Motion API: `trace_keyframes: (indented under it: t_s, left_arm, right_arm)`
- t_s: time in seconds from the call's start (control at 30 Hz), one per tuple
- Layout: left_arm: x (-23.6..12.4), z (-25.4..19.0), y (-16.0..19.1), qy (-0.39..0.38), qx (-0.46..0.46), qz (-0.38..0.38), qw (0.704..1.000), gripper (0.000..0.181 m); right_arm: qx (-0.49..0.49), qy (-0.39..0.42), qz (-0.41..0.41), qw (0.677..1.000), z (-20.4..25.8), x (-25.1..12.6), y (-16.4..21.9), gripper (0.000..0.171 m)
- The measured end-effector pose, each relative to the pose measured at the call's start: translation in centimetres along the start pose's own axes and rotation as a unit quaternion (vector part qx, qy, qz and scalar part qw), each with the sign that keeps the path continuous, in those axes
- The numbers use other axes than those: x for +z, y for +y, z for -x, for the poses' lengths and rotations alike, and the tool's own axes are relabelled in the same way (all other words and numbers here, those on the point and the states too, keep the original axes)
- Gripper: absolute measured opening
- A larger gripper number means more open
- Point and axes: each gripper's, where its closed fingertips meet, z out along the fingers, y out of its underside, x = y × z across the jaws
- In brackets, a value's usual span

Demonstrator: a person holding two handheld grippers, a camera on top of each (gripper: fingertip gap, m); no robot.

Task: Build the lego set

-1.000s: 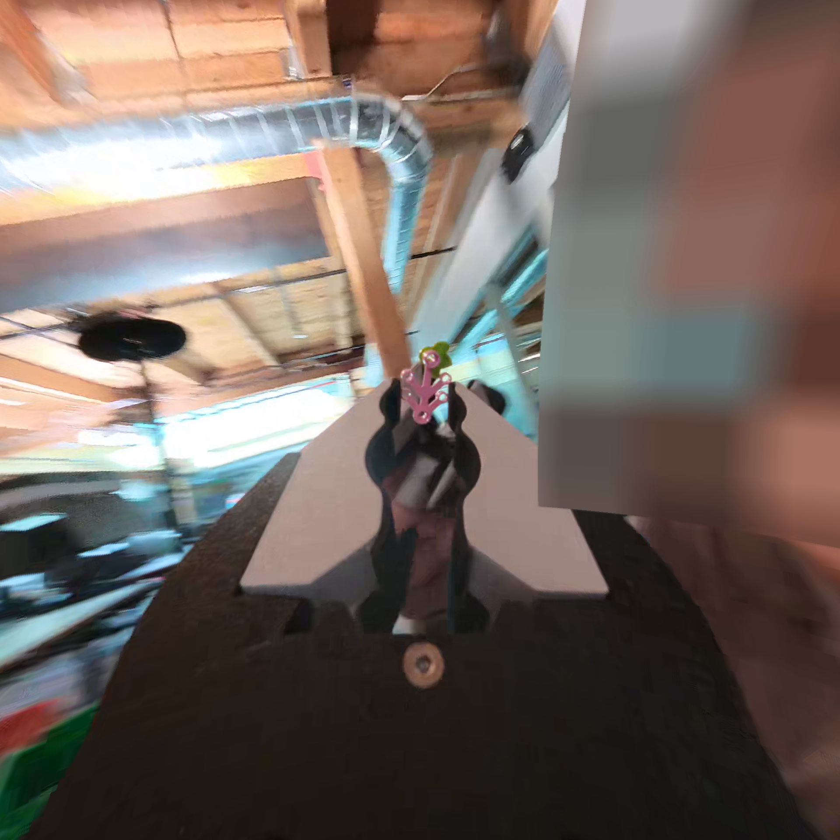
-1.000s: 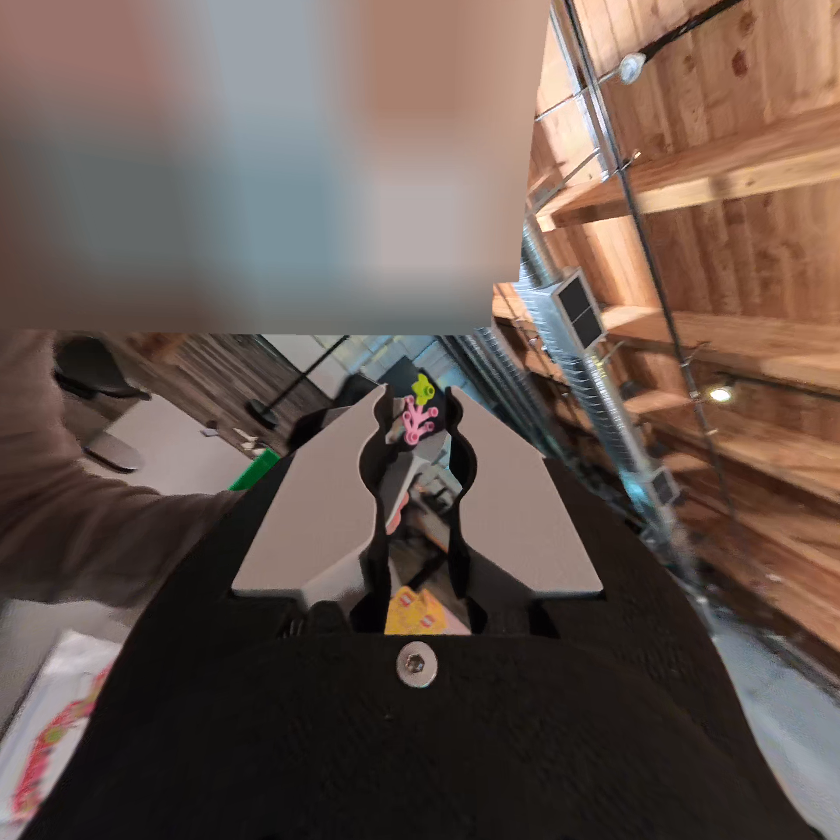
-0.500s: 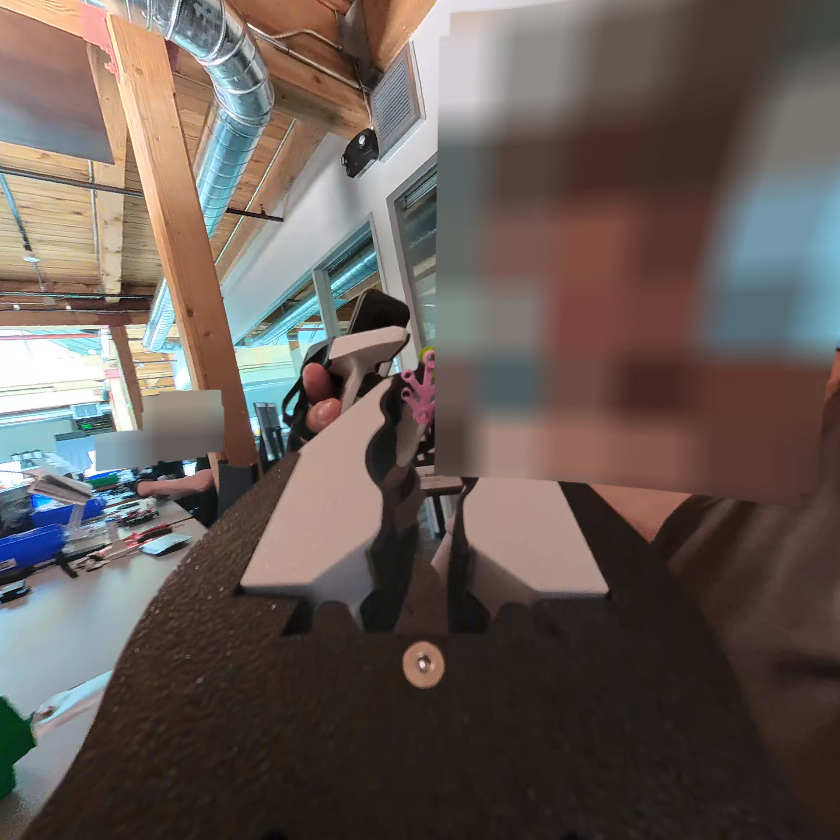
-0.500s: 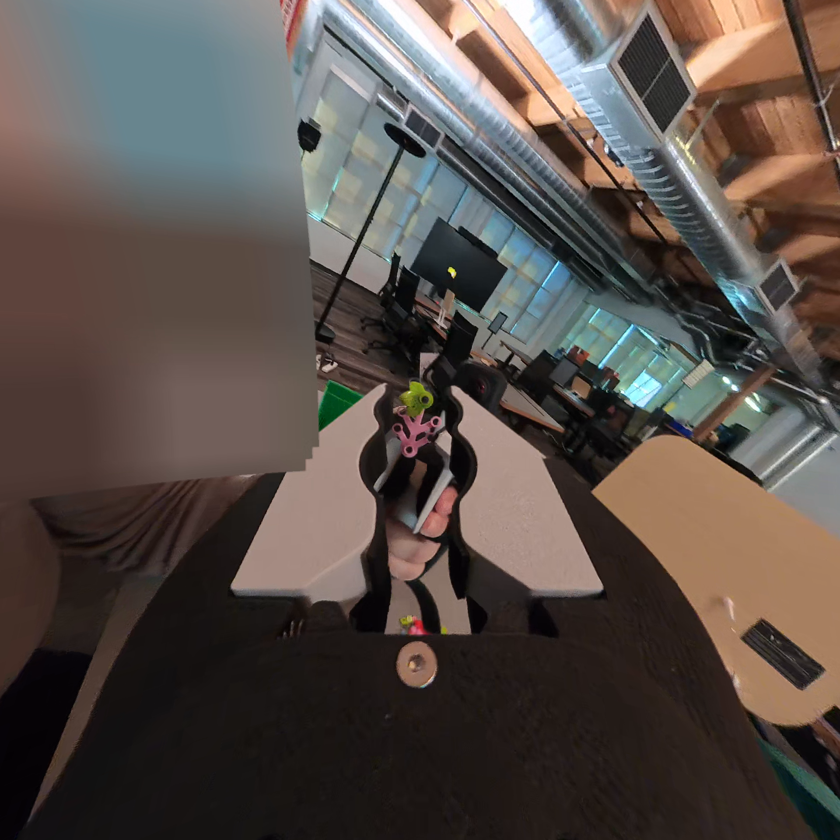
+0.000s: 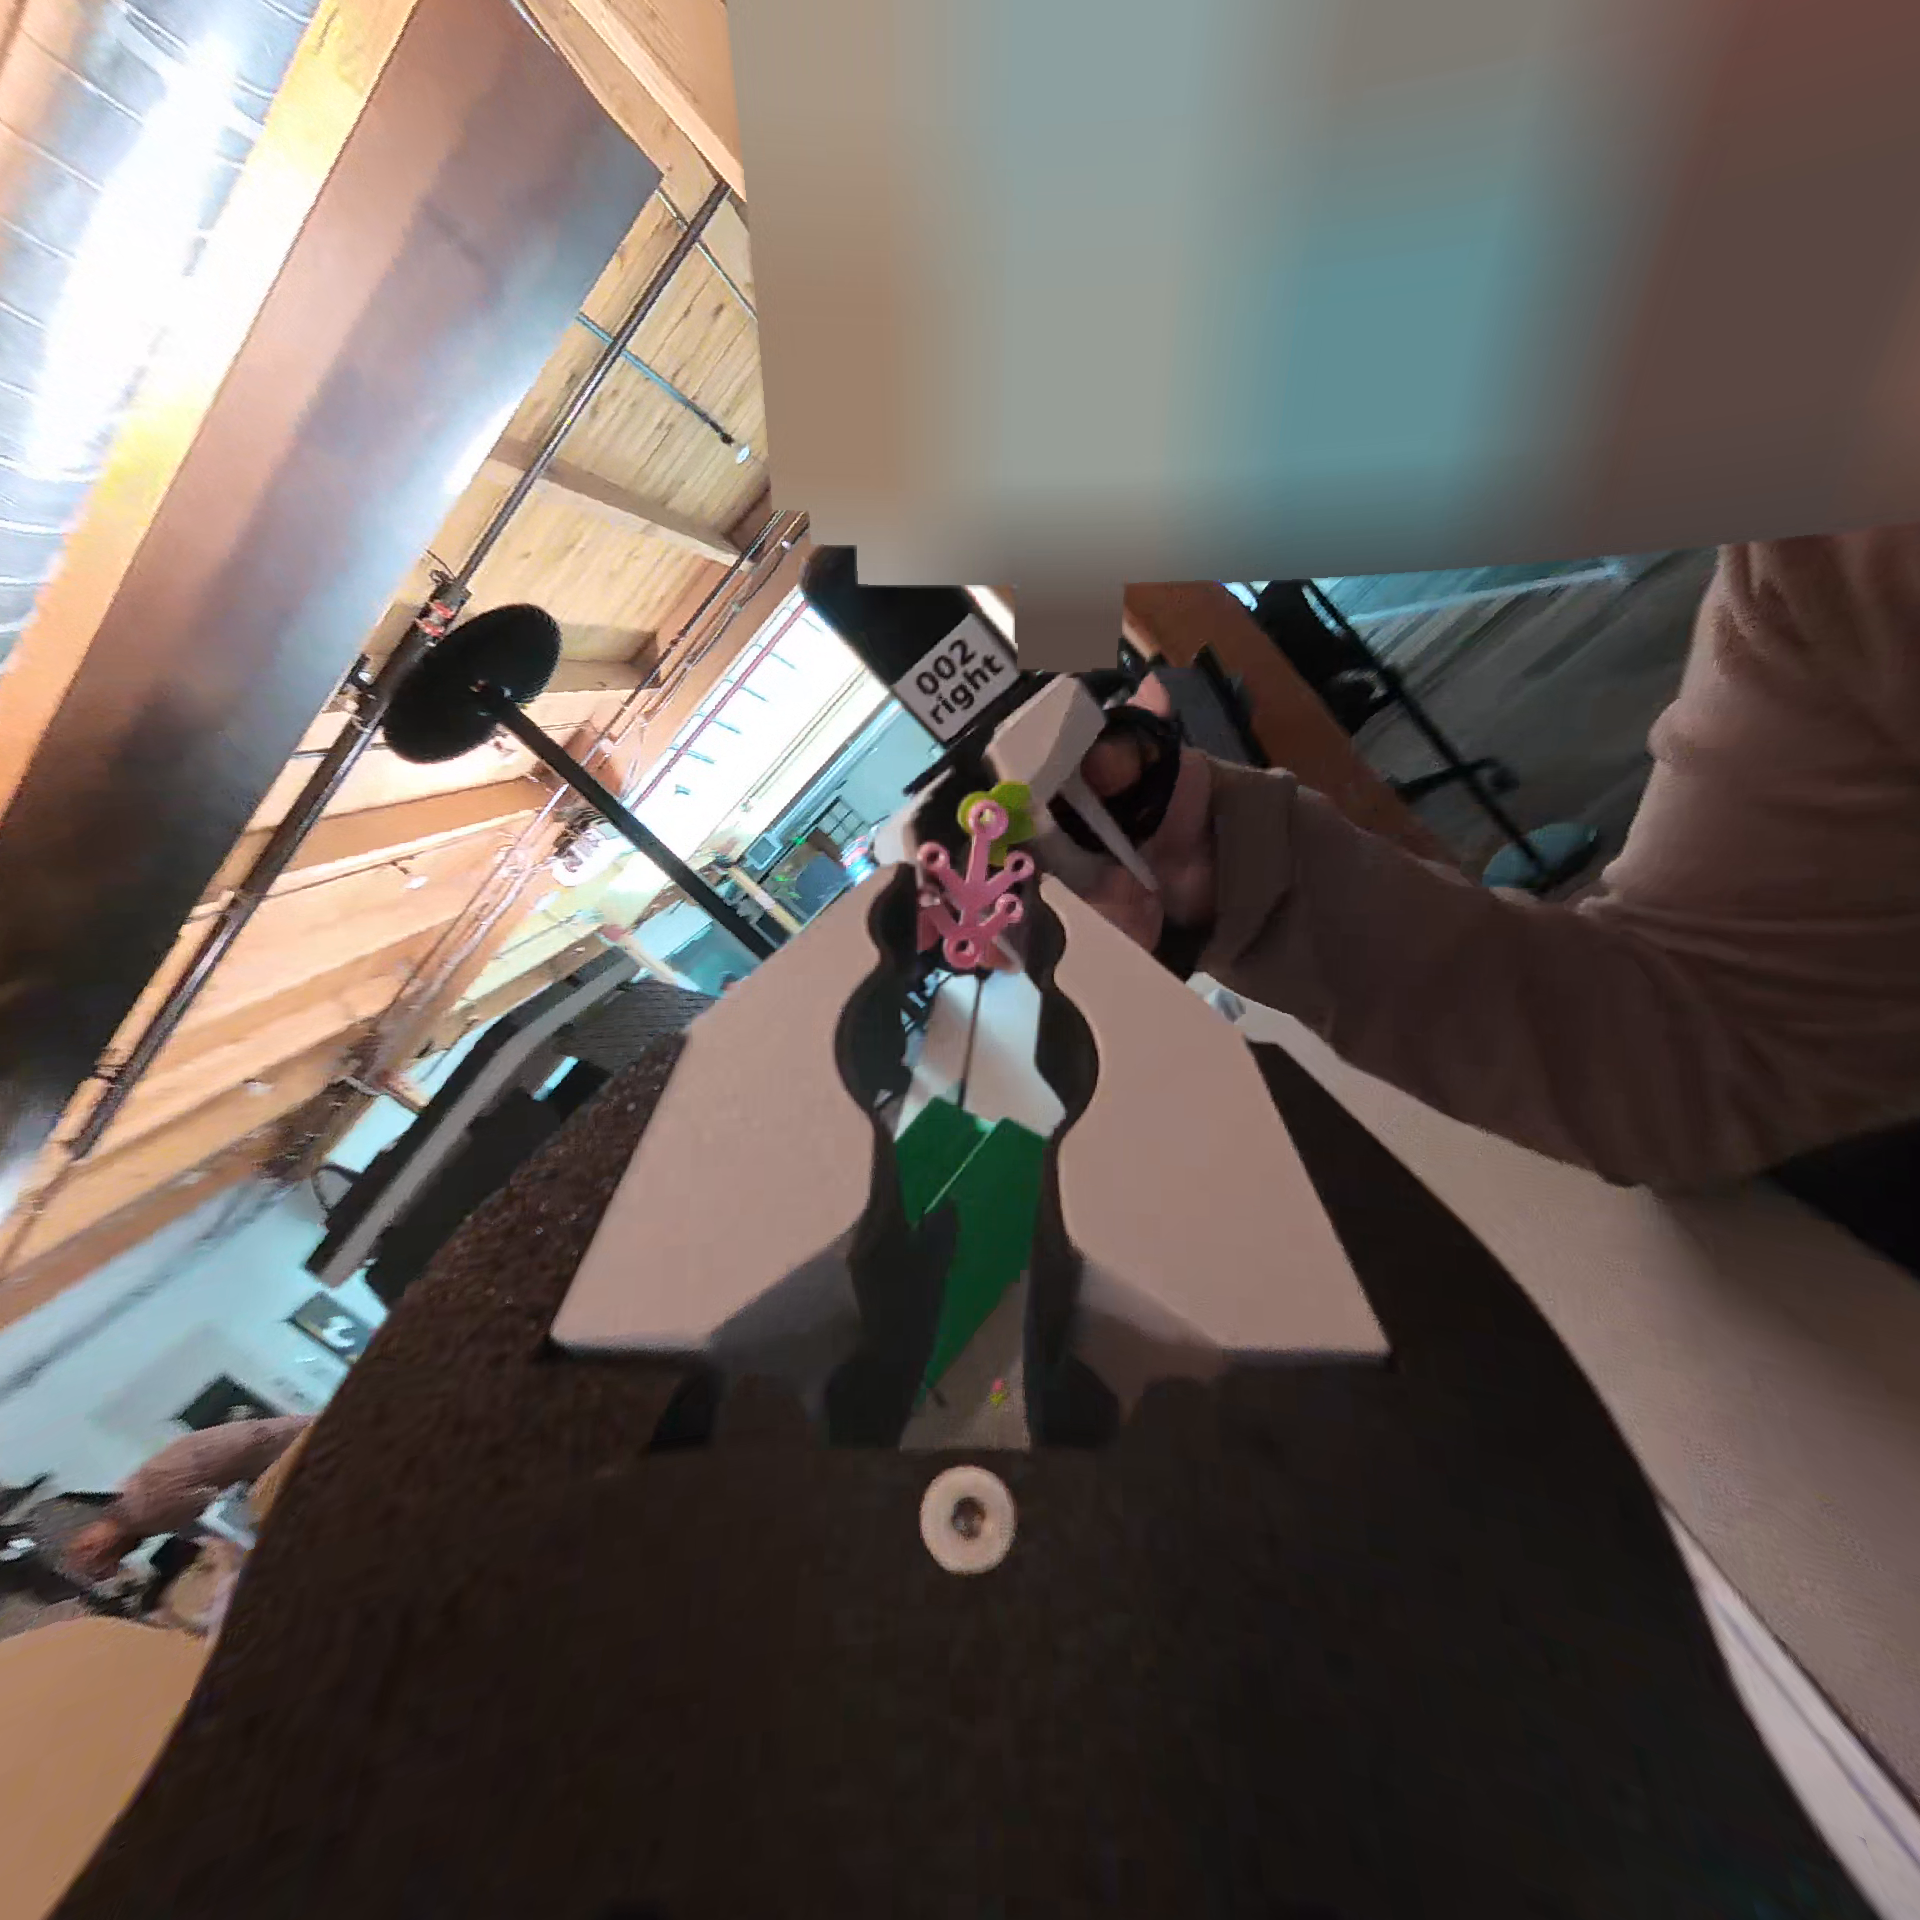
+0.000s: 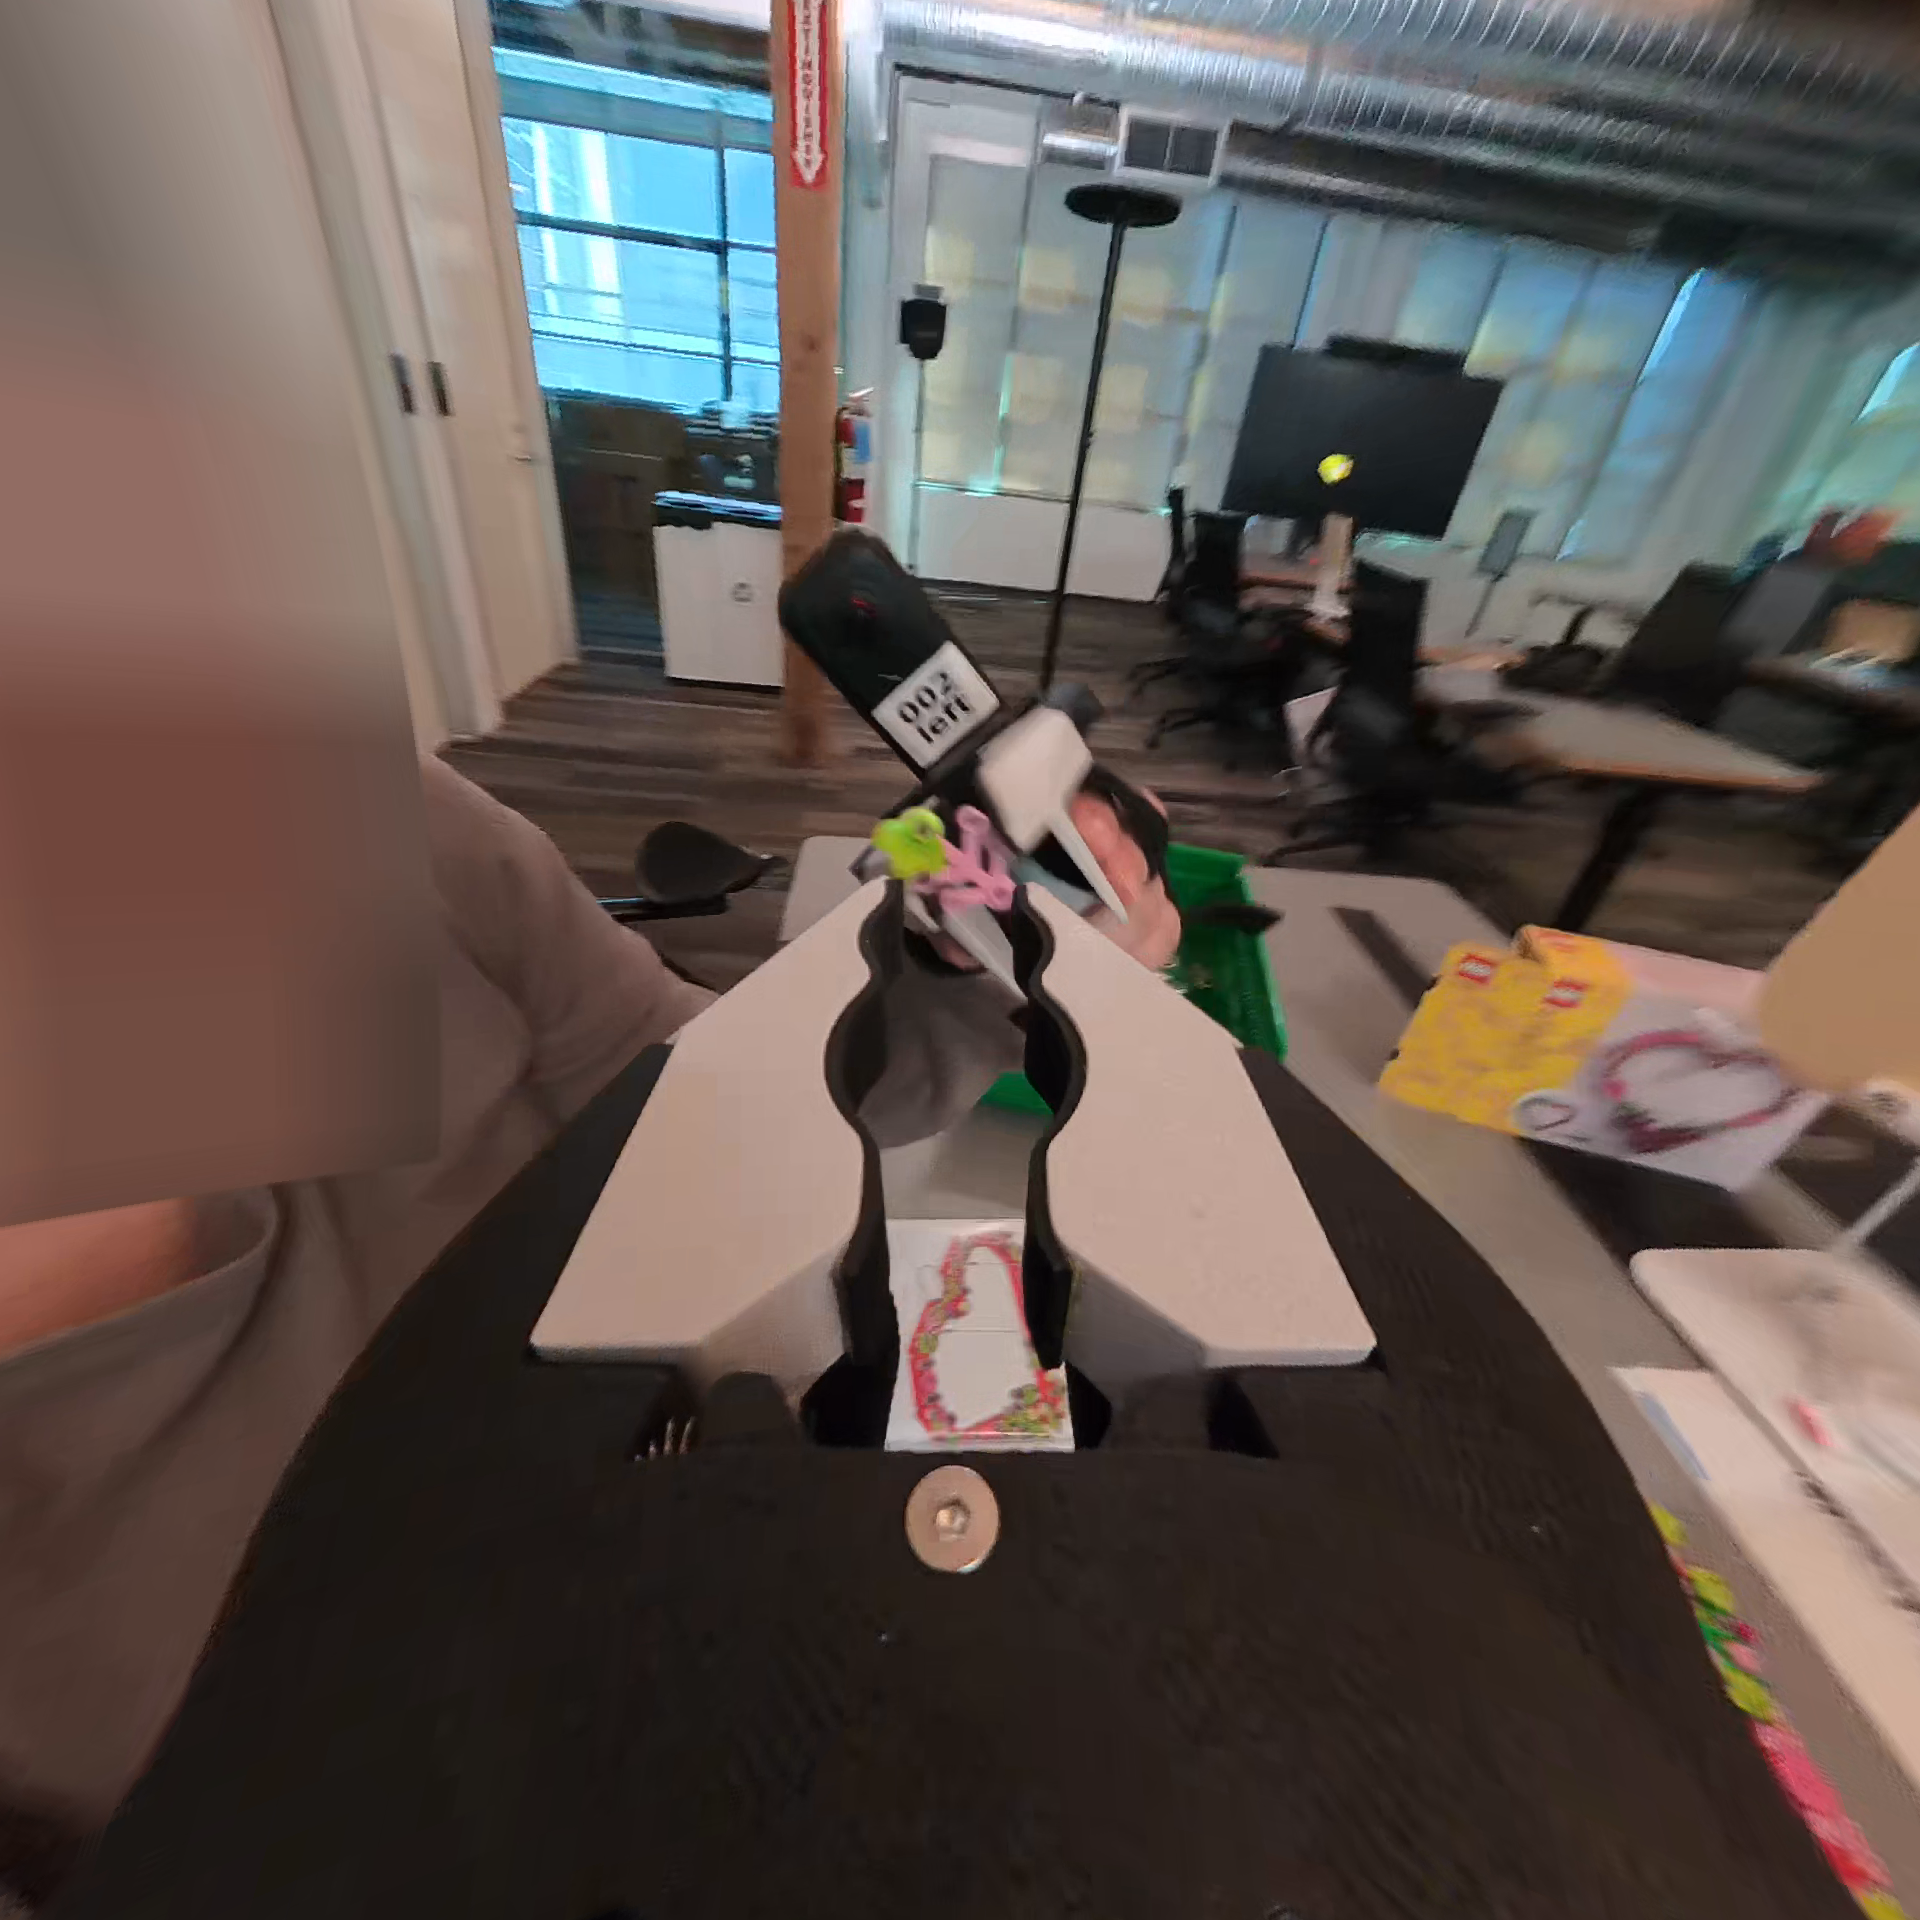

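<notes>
A pink branch-shaped Lego piece (image 5: 971, 914) sits between the fingertips of my left gripper (image 5: 964, 902), which is shut on it. A lime green piece (image 5: 997, 816) is pressed against its far end. In the left wrist view the right gripper (image 5: 1039, 769) meets it from the far side. In the right wrist view my right gripper (image 6: 951, 888) is shut on the lime green piece (image 6: 909, 842), with the pink piece (image 6: 971, 873) just behind it and the left gripper (image 6: 1029, 790) opposite. Both grippers are held up in the air, tip to tip.
Below on the grey table (image 6: 1403, 1143) are a green bin (image 6: 1226, 935), a yellow Lego box (image 6: 1496, 1029), a picture sheet (image 6: 977, 1340) and white sheets (image 6: 1818, 1351). A person's beige sleeve (image 5: 1507, 987) crosses the right side. A brown cardboard edge (image 6: 1849, 987) hangs at right. Only a small space, under 4 cm, lies between the two pairs of fingers.
Both grippers have turned in the air, and the right view has swung from the ceiling down to the room and table. The pink and green pieces have stayed together between the tips.
</notes>
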Motion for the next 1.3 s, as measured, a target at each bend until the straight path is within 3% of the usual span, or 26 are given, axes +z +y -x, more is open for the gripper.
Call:
trace_keyframes:
  t_s: [0.03,0.3,0.6,1.0,1.3]
  left_arm:
    - [0.0,-0.1,0.0,-0.003,0.013,0.011,1.000,0.018]
    - [0.3,-0.4,0.9,-0.013,0.062,0.062,0.996,0.018]
    - [0.3,-0.5,1.1,-0.014,0.072,0.078,0.994,0.018]
    - [1.2,-1.8,0.3,0.057,-0.074,0.020,0.995,0.019]
    - [1.3,-2.0,-0.4,0.103,-0.195,-0.026,0.975,0.018]
  right_arm:
    - [0.009,-0.013,-0.004,1.000,-0.1,-0.1,0.1,0.019]
    - [0.059,-0.115,-0.001,0.992,1.2,0.9,0.7,0.023]
    - [0.081,-0.125,-0.006,0.989,0.6,0.9,1.2,0.013]
    - [-0.020,-0.114,-0.002,0.993,2.1,0.4,1.6,0.013]
    - [-0.139,-0.059,0.000,0.988,3.1,0.5,1.5,0.012]
